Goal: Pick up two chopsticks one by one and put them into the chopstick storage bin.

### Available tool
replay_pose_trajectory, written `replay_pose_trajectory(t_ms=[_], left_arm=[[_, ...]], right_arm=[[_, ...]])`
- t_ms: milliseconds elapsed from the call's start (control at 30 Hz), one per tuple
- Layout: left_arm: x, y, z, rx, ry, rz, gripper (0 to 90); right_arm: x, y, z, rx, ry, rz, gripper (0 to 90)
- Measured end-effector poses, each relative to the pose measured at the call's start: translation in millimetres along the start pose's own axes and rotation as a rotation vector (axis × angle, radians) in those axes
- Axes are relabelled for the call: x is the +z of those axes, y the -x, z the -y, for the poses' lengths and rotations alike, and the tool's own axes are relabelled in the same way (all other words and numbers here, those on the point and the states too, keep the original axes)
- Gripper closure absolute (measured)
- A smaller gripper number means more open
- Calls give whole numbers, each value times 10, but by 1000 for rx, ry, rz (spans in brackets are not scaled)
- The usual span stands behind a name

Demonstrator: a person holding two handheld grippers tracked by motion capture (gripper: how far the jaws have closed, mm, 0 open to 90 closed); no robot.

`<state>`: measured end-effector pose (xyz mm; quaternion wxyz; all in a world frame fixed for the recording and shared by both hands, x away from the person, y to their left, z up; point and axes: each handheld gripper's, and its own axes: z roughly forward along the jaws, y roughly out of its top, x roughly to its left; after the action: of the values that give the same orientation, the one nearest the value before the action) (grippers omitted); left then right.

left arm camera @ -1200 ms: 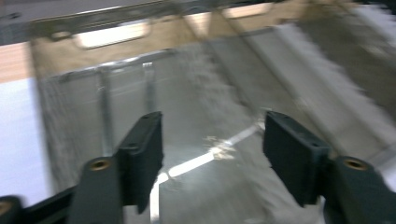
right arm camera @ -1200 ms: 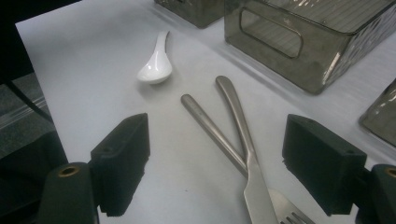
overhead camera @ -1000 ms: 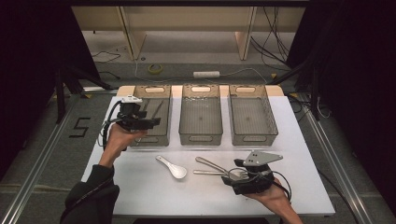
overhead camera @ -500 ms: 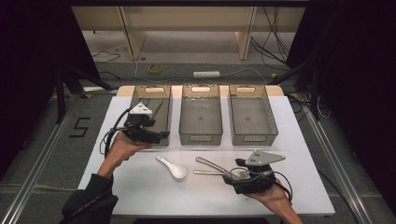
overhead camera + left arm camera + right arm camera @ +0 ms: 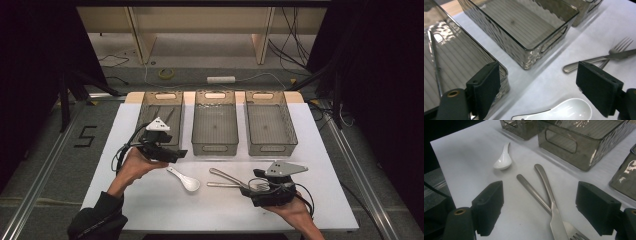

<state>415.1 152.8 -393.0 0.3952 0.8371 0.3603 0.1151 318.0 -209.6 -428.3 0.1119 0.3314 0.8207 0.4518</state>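
The high view is looking forward and down on the whole tabletop (image 5: 150,210) from above its near edge. The left gripper view is sitting close, facing past the spoon (image 5: 559,112) toward the trays. The right gripper view is facing it from farther off, sharing that spoon (image 5: 503,158).

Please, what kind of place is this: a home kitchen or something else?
Probably a lab or recording studio, not a kitchen. The white table stands between black curtains, loose cables lie on the floor behind, and three empty-looking sorting bins sit in a neat row.
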Motion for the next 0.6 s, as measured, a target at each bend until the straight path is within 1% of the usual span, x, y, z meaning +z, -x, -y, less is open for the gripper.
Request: replay_pose_trajectory(t_ms=[100, 167, 300, 367, 467, 500, 567, 600], left_arm=[[40, 29, 15, 8, -16, 7, 182], [68, 49, 23, -1, -23, 16, 174], [105, 90, 64, 7, -47, 26, 166], [123, 94, 89, 7, -60, 23, 164], [152, 99, 127, -4, -87, 18, 162], [164, 102, 140, -6, -100, 10, 162], [176, 98, 153, -6, -112, 2, 162], [182, 99, 159, -14, -114, -3, 163]], right_arm=[[-10, 9, 6, -2, 5, 3, 232], [-17, 15, 15, 4, 10, 3, 230], [-27, 43, 15, 24, 22, 0, 220], [-30, 44, 10, 35, 31, -1, 219], [-34, 47, 7, 41, 41, -6, 215], [-35, 47, 6, 45, 43, -8, 214], [-38, 43, 4, 44, 49, -5, 214], [-40, 43, 4, 44, 49, -6, 214]])
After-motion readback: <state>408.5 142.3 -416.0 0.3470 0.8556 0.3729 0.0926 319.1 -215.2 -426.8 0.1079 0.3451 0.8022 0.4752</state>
